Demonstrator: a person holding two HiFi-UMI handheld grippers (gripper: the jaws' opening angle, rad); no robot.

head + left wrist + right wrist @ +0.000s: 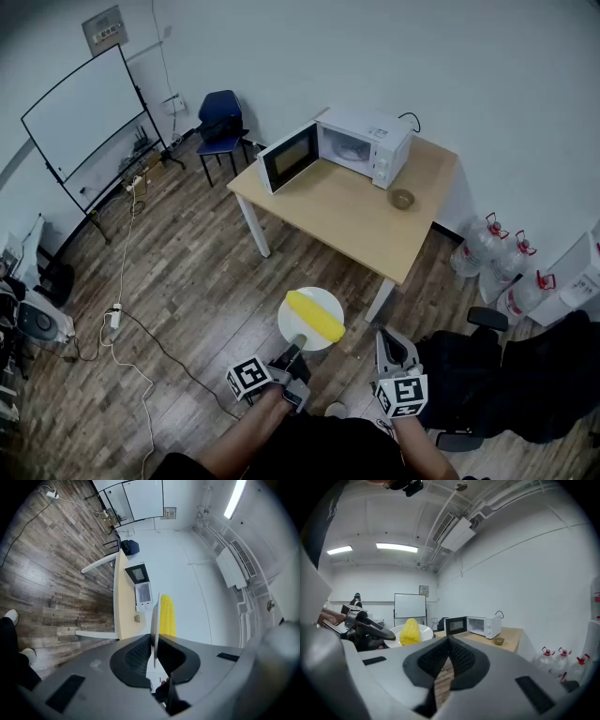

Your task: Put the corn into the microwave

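1. Wood plank floor [187, 281], plain white walls [487, 75].
2. Light wooden table [347, 211] dead ahead of the left gripper [298, 352].
3. Whiteboard [89, 112] and blue chair [222, 117] further off, to its left.
4. Tube lights [396, 548] overhead.

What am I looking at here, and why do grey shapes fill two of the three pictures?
No robot: a person holds a claw tool in each hand. The head view looks down from a camera on the person's head. The other two cameras ride on the claws; the grey shapes are their own jaws. The left claw is clamped on the rim of a white plate carrying a yellow corn cob. The right claw is shut and empty. Ahead, a wooden table bears a white microwave, door open, and a small bowl.
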